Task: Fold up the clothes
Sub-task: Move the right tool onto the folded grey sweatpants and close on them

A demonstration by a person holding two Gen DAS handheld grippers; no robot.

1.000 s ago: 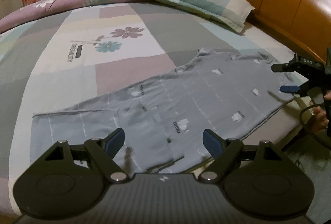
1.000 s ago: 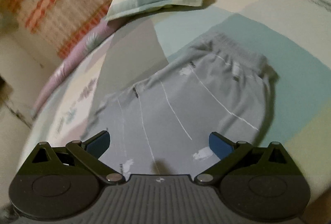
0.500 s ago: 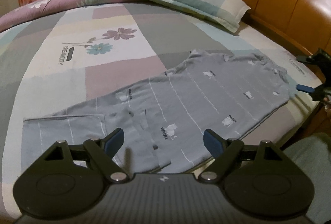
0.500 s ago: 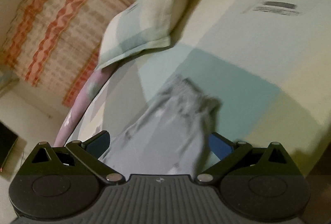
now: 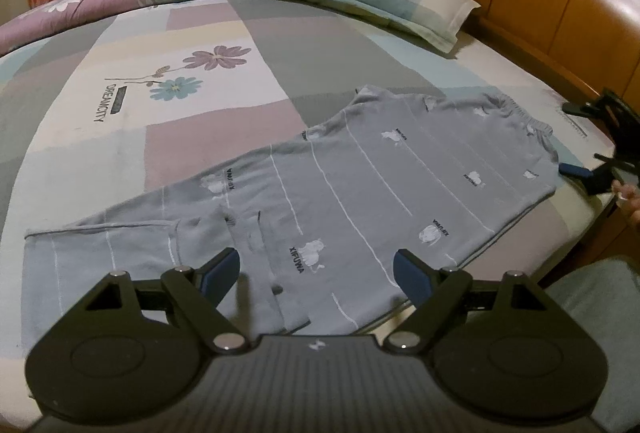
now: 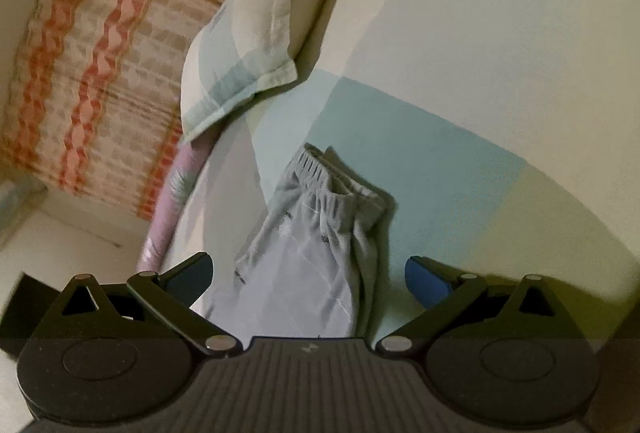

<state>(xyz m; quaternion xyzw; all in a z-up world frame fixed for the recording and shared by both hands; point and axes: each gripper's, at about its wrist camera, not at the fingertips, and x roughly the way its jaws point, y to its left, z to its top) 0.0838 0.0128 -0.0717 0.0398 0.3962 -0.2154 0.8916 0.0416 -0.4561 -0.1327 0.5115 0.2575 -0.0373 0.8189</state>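
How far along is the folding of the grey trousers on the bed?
Done: the grey trousers lie flat on the bed, legs stacked. In hand: nothing; the left claw hangs open over the leg end, the right claw open at the waistband. Left: every crosswise fold.

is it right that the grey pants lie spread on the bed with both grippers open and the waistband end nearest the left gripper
Not quite: the waistband end of the grey pants lies by the right gripper, as the right wrist view shows. The left gripper is over the leg end; both are open.
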